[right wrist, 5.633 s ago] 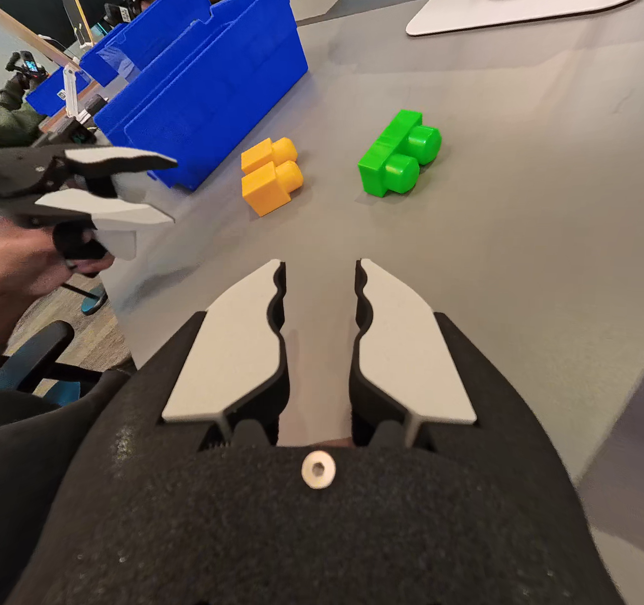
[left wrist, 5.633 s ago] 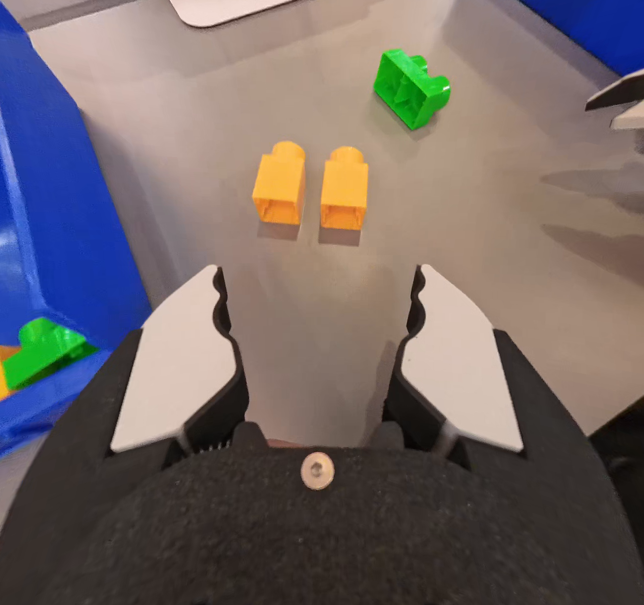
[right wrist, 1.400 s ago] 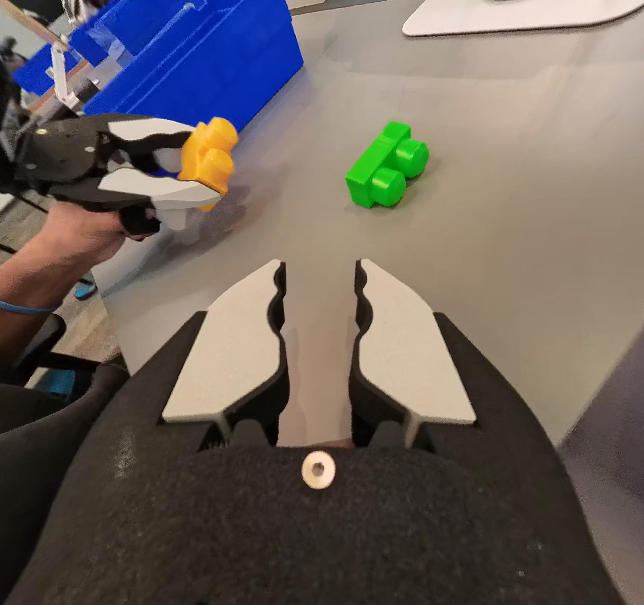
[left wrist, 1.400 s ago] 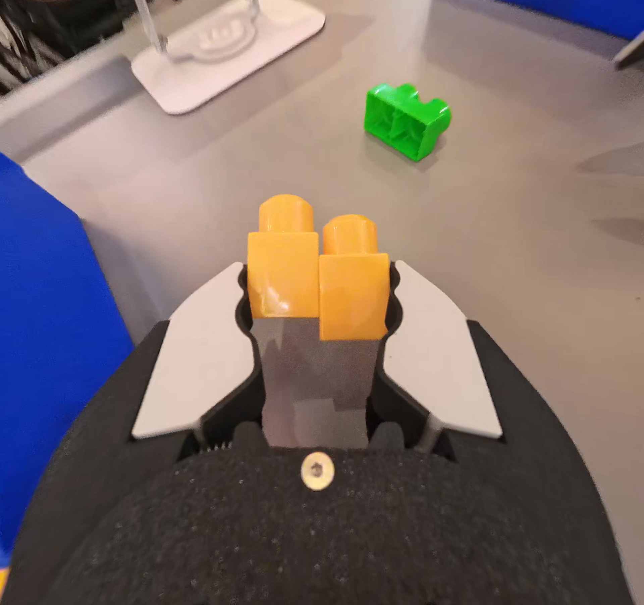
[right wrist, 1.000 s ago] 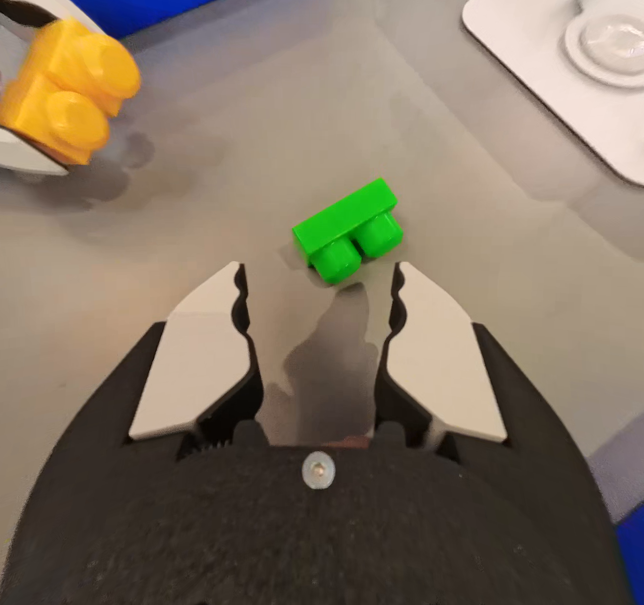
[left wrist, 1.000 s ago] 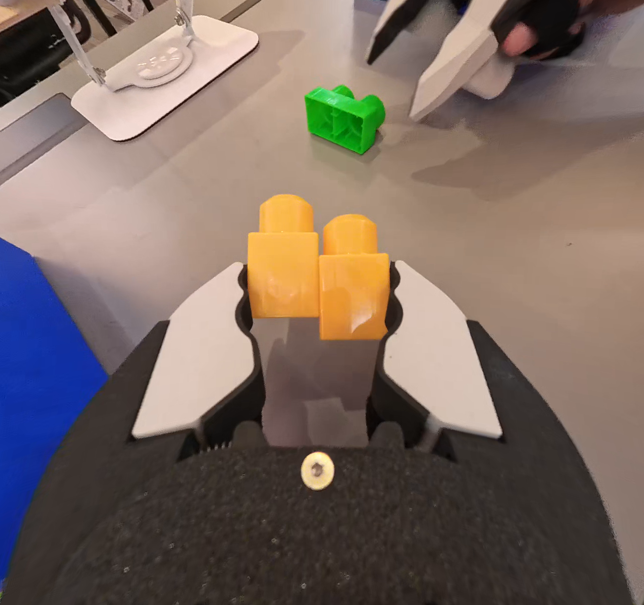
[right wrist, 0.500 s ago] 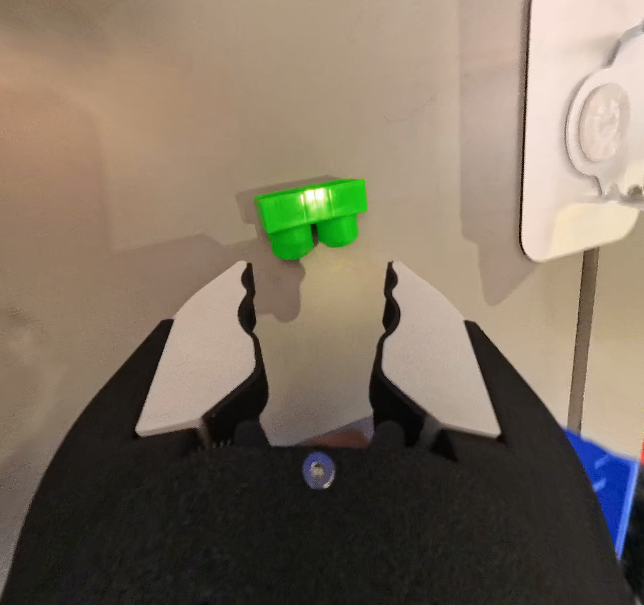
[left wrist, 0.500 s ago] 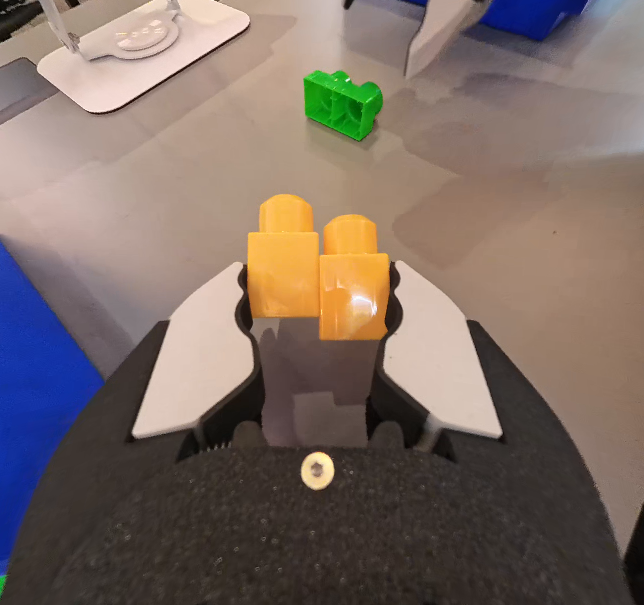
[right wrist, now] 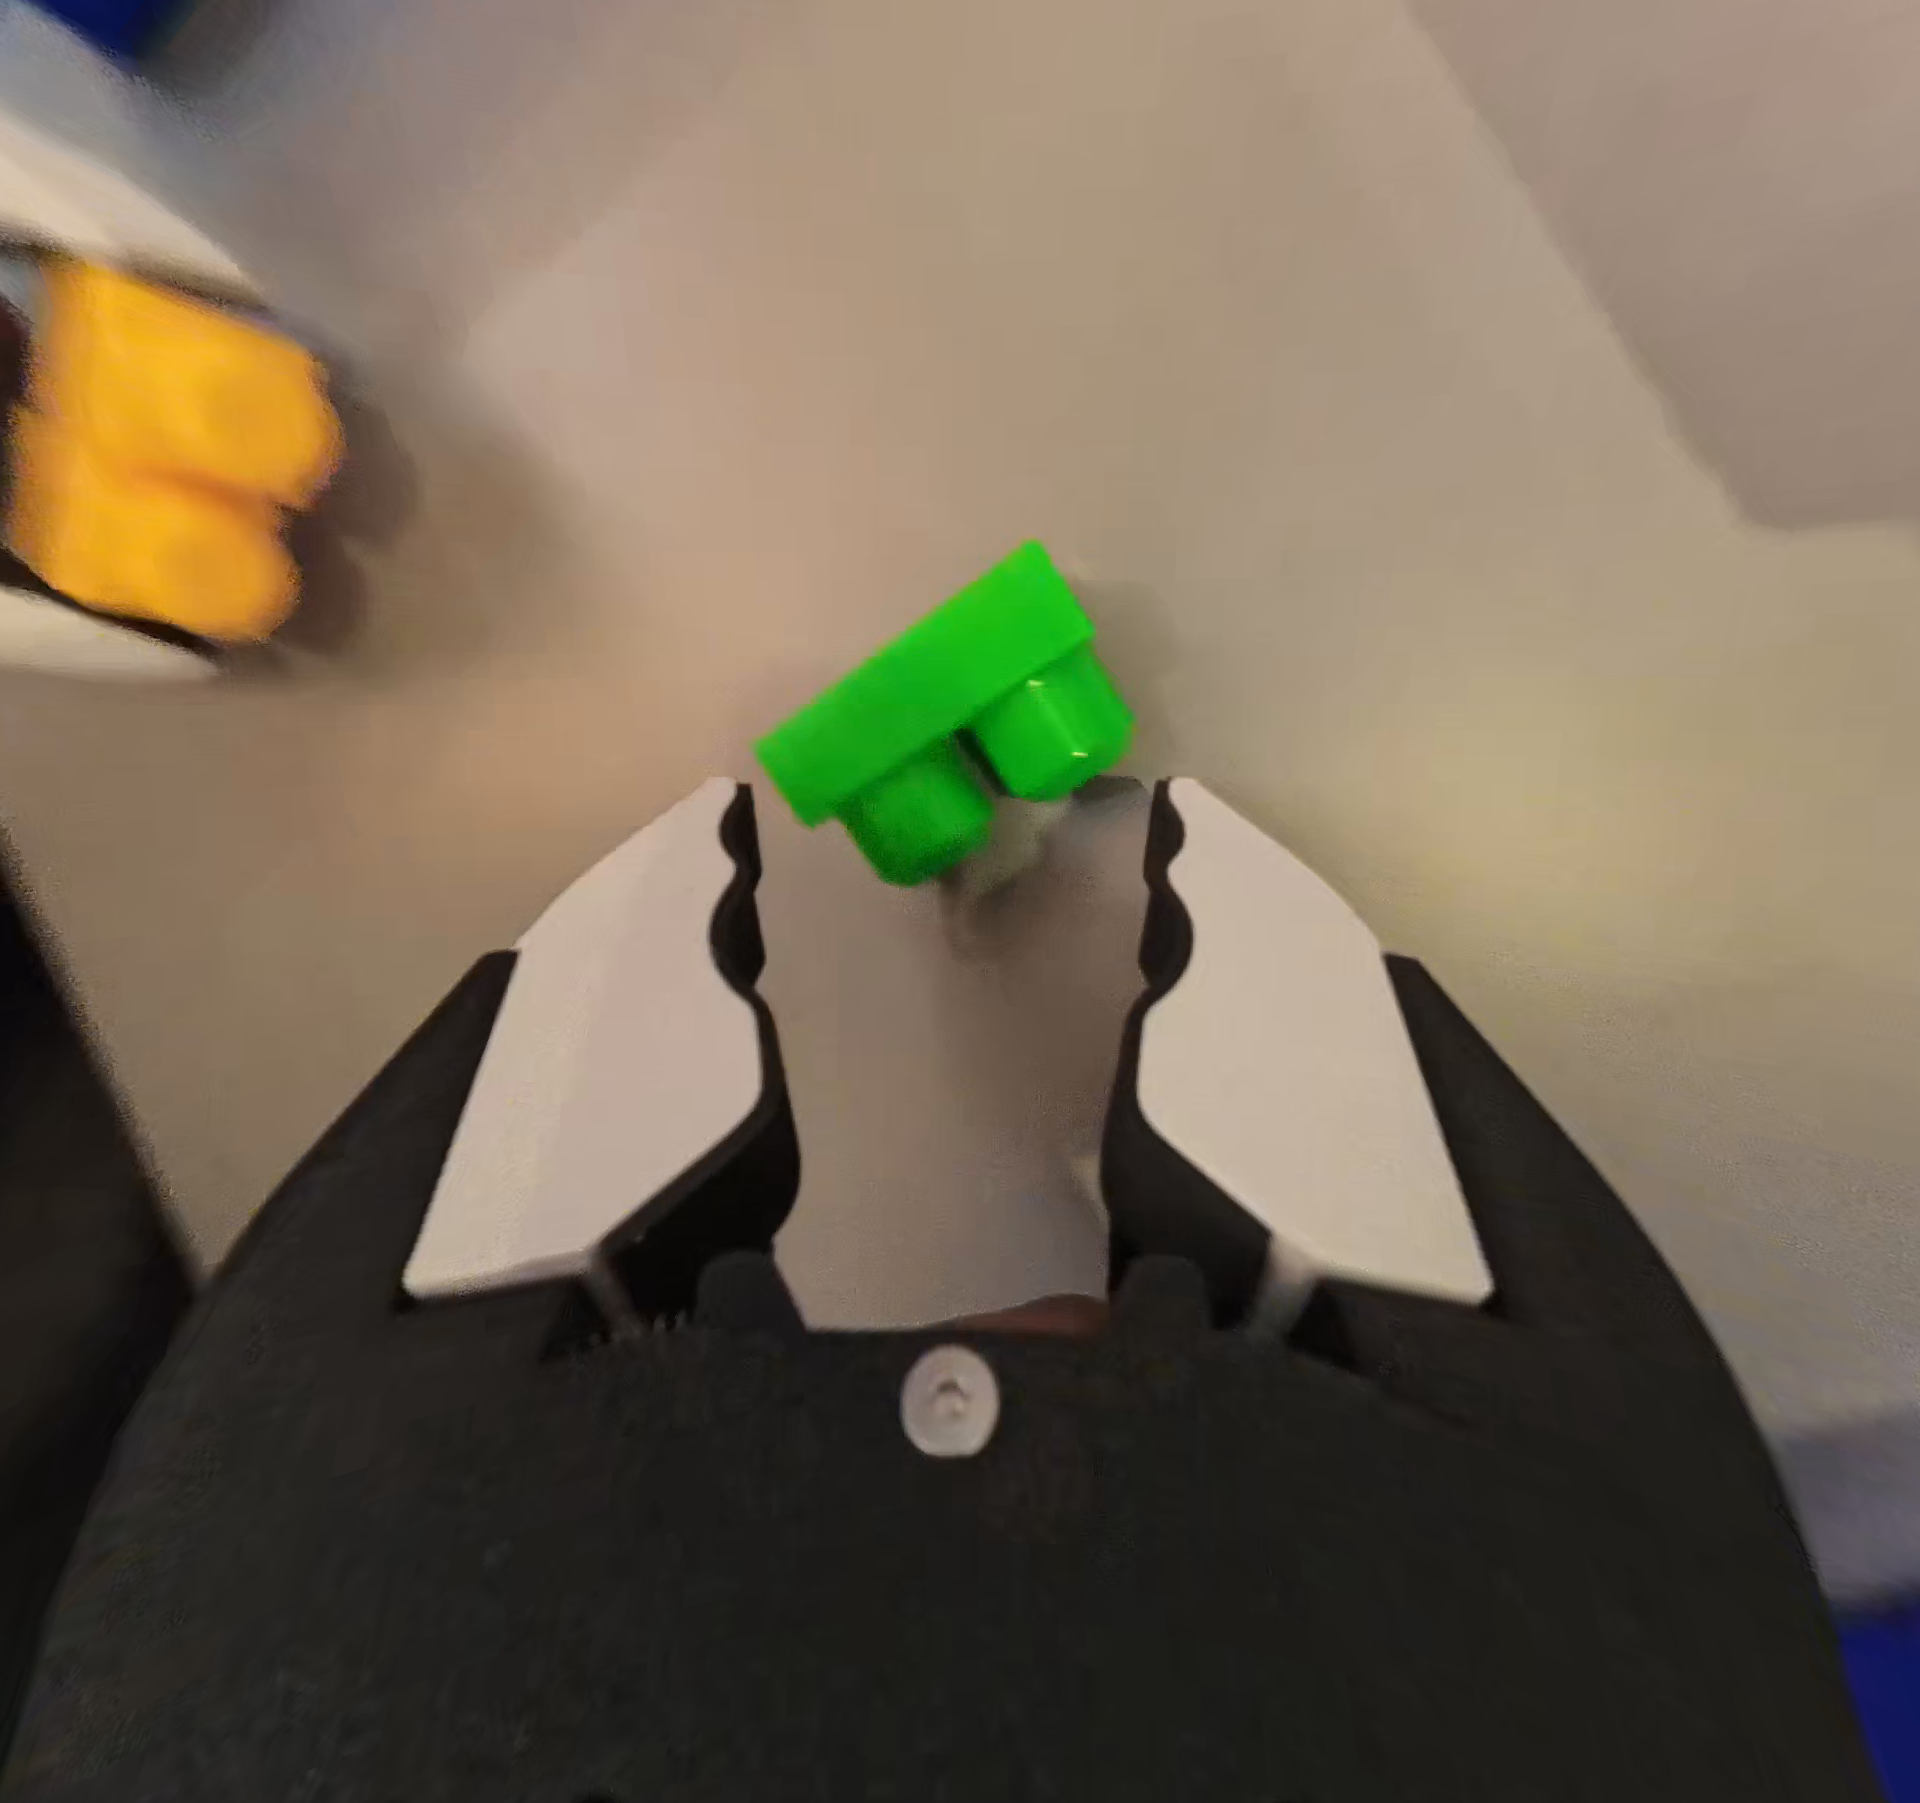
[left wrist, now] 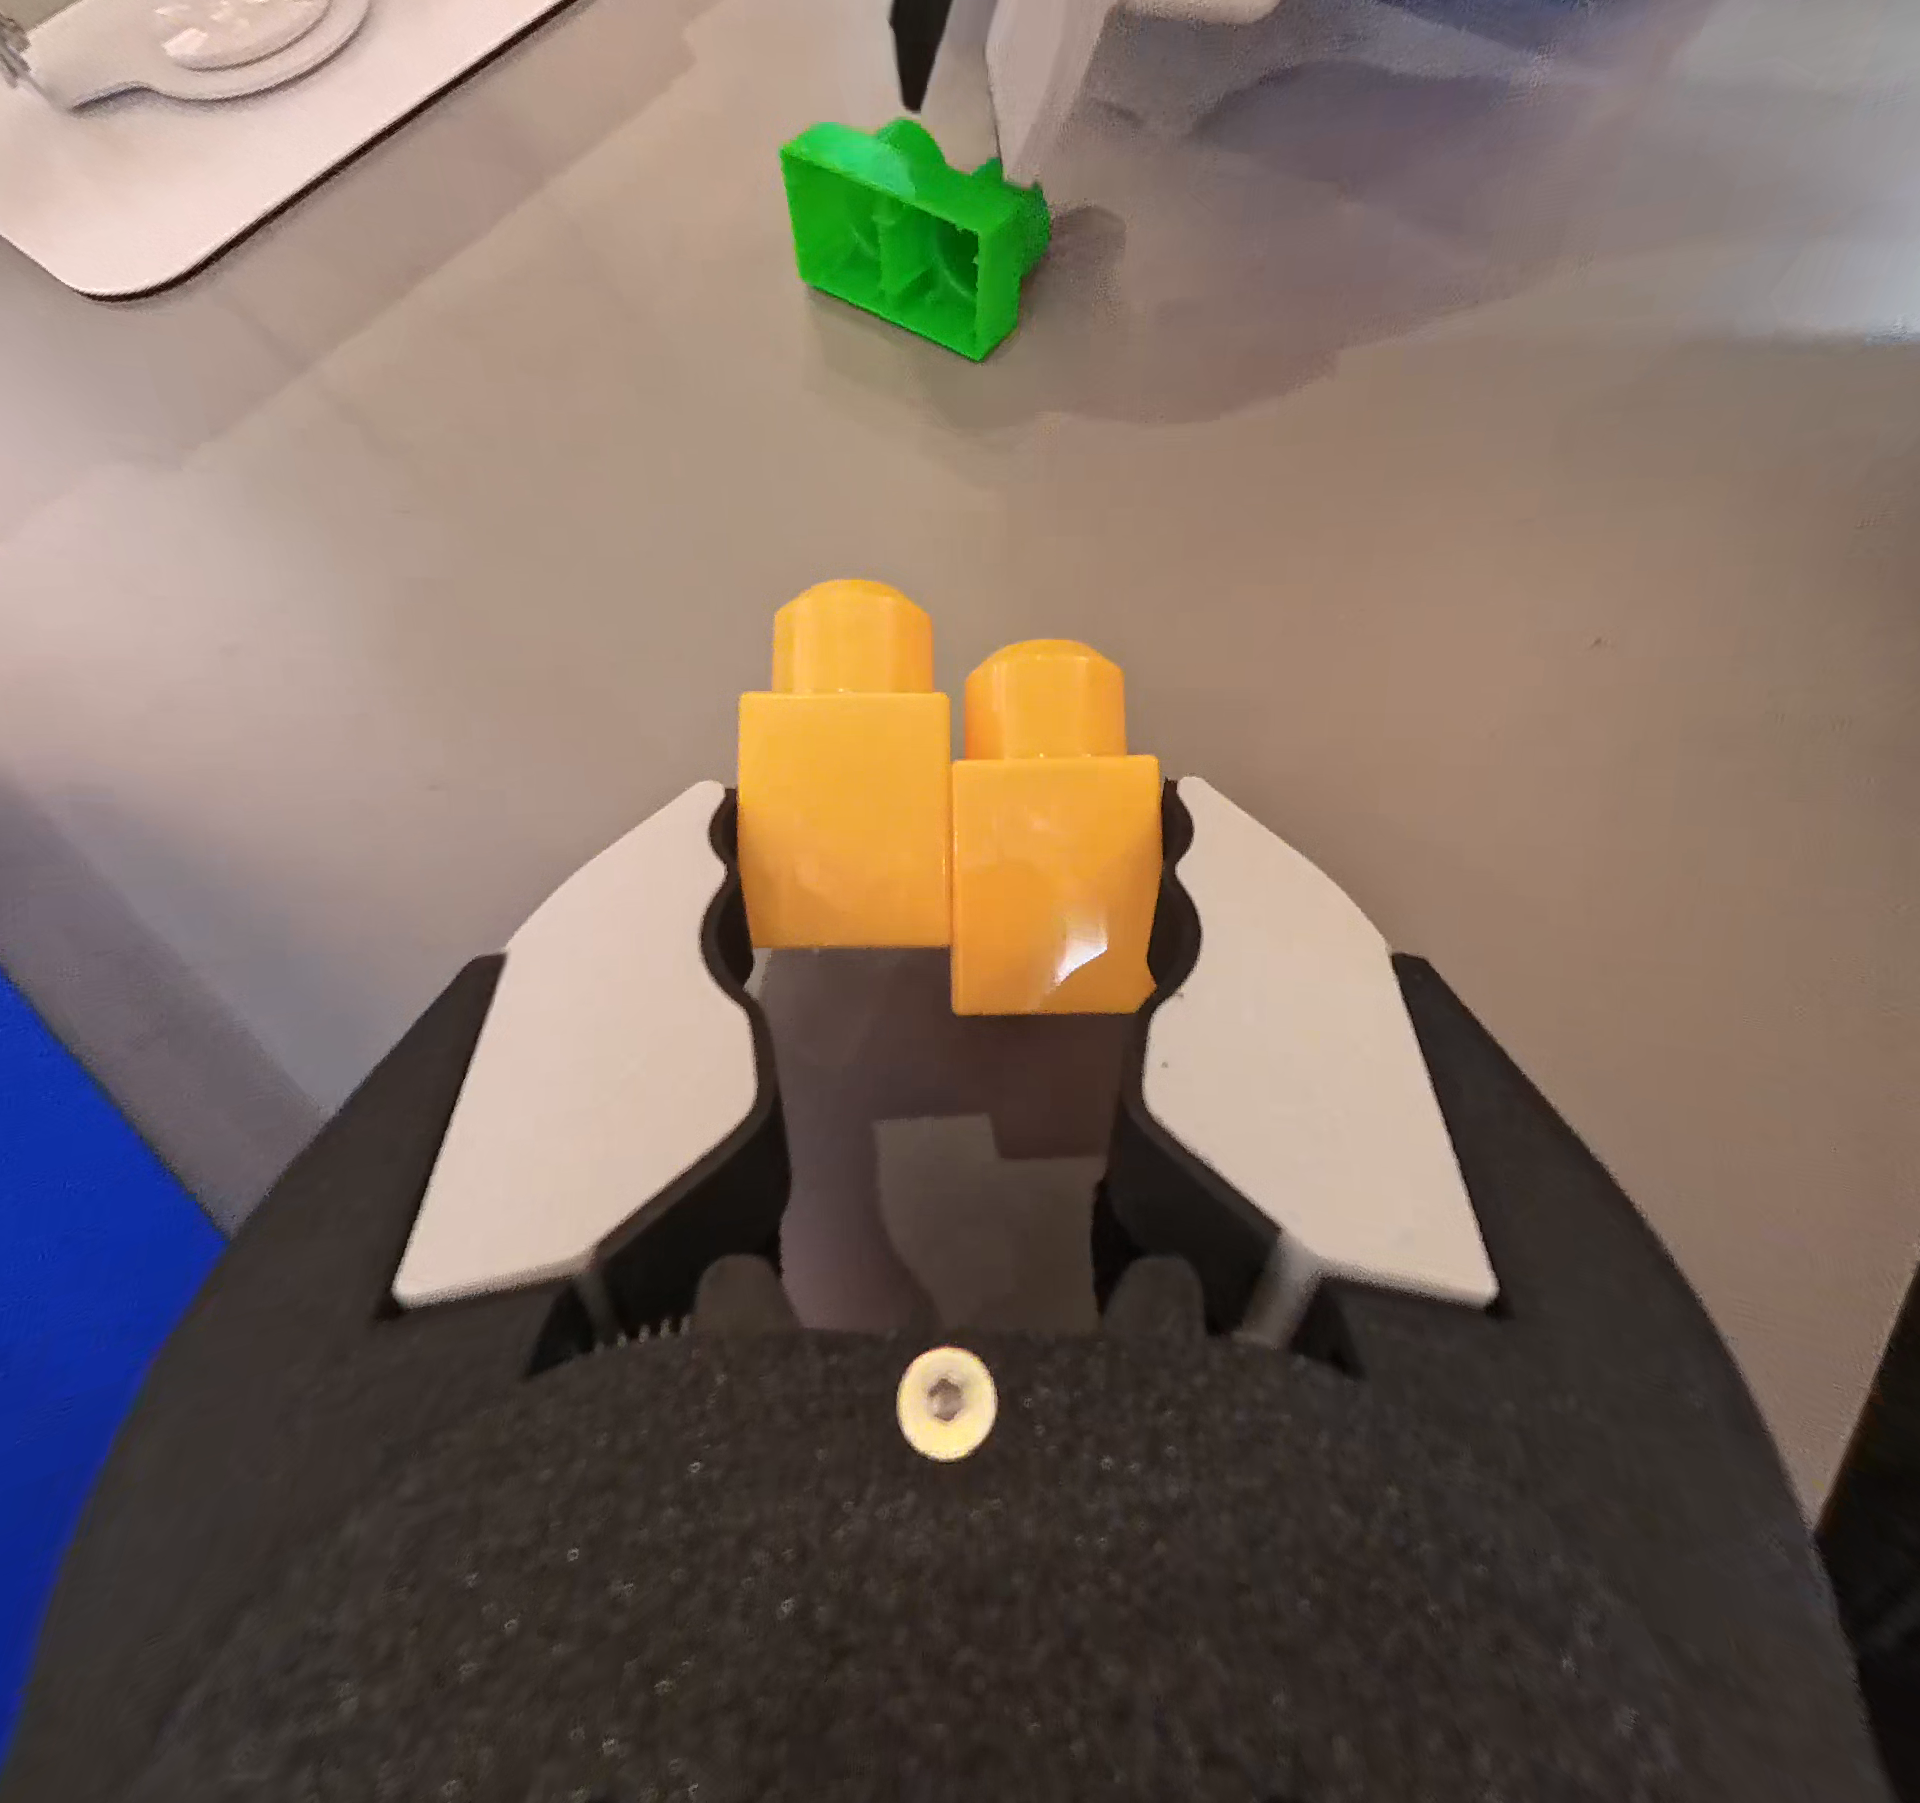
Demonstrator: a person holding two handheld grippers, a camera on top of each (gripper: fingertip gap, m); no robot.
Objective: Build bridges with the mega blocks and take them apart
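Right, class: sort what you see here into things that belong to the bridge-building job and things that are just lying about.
Belonging to the job:
- two orange blocks, clamped in the left gripper
- green block, on its side on the table
- right gripper, open just short of it

Lying about:
- white stand base
- blue bin

No writing I can read from here, no labels, no brands, no numbers, no signs.

Two orange blocks (left wrist: 844, 818) (left wrist: 1051, 886), one green block (left wrist: 909, 241).
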